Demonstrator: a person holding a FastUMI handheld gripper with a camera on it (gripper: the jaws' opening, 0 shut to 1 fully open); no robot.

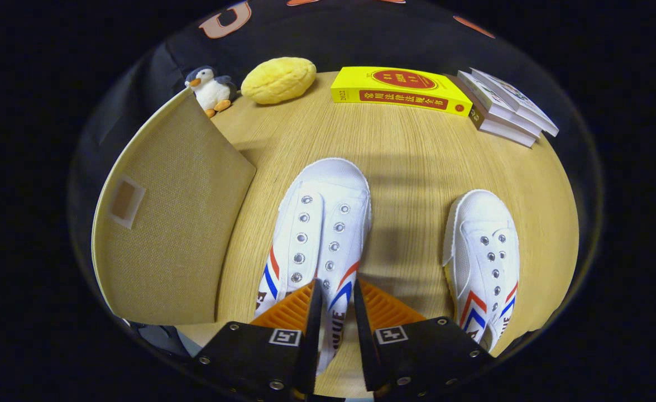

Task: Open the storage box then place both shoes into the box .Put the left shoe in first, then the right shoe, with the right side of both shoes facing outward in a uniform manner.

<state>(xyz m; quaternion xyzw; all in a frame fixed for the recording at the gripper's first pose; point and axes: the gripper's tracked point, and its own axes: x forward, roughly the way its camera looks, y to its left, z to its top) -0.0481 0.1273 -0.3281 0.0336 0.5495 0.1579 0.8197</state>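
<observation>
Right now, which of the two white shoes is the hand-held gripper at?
The shoe beside the beige box lid: that shoe has its side wall between the hand-held gripper fingers. The other shoe lies apart, untouched.

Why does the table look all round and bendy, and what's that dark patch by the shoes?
In the gripper view, the fisheye lens bows the table into a dome; the dark patch is soft shadow between the shoe gripped by the gripper and the other shoe; everything looks sharp.
</observation>
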